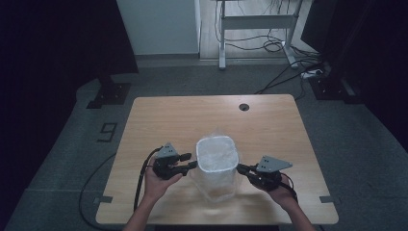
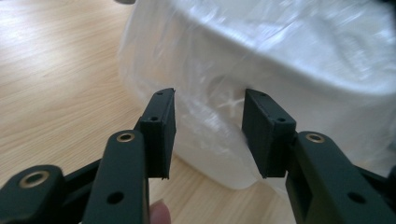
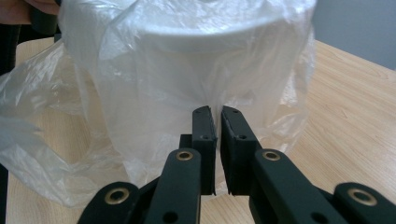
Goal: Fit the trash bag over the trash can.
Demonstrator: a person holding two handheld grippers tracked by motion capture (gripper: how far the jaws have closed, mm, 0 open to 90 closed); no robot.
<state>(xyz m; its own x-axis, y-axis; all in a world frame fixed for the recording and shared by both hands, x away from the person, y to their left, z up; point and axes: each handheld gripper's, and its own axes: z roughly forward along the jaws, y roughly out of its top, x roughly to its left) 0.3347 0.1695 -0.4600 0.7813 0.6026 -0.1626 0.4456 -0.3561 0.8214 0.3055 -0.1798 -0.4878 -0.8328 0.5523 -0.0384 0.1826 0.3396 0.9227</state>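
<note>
The thin, slippery plastic bag point(image 3: 70, 140) over the light white bin point(image 1: 217, 159) is pinched by the clenched right gripper point(image 3: 218, 114), while the left gripper point(image 2: 209, 105) stands released beside the film, best gathered at a loose fold

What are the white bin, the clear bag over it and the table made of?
Bin: likely plastic, smooth matte white with rounded corners. Bag: thin clear plastic film, crinkled and glossy, the bin showing through it. Table: light wood-grain top, perhaps laminate; streaked grain, even satin surface.

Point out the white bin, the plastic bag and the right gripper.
white bin point(image 1: 217, 144): high view, on its rim.
plastic bag point(image 3: 42, 140): right gripper view, on its loose folds.
right gripper point(image 3: 218, 116): right gripper view, between its fingertips.
</note>
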